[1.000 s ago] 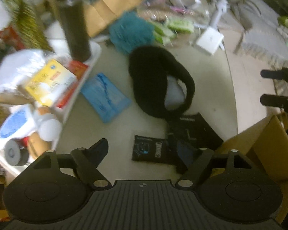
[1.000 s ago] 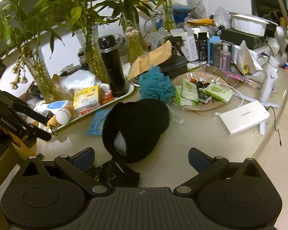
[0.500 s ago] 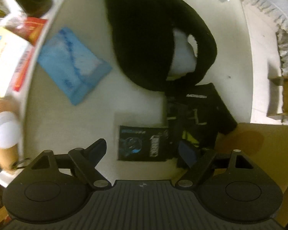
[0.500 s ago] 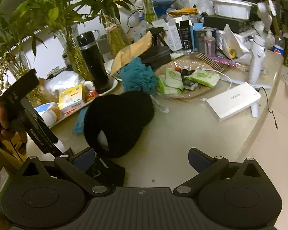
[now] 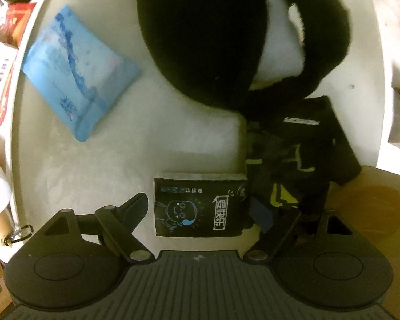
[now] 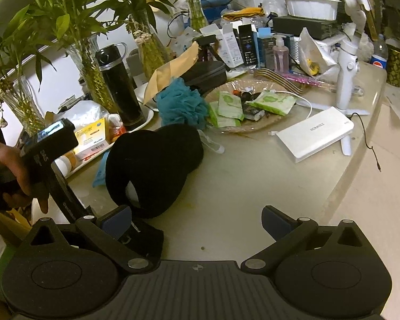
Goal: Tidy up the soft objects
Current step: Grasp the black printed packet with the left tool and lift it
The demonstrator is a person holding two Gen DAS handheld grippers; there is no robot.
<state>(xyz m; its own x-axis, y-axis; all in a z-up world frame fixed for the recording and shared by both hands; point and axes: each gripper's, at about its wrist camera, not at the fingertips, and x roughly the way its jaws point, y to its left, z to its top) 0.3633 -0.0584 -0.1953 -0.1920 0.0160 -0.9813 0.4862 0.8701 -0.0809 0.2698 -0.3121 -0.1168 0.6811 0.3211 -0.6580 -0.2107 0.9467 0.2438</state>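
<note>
A small black rectangular tissue packet (image 5: 200, 208) printed with a cartoon face lay flat on the pale tabletop (image 5: 120, 165), between the spread fingers of the left gripper (image 5: 200, 210), which pointed steeply down with jaws wide, pads clear of the packet. Touching its right edge sat a folded black fabric pouch (image 5: 301, 154), under a black fleece ear-warmer band (image 5: 205, 42). A light blue soft packet (image 5: 77, 72) lay to the left. The right gripper (image 6: 197, 220) stood wide apart, empty, above the table.
</note>
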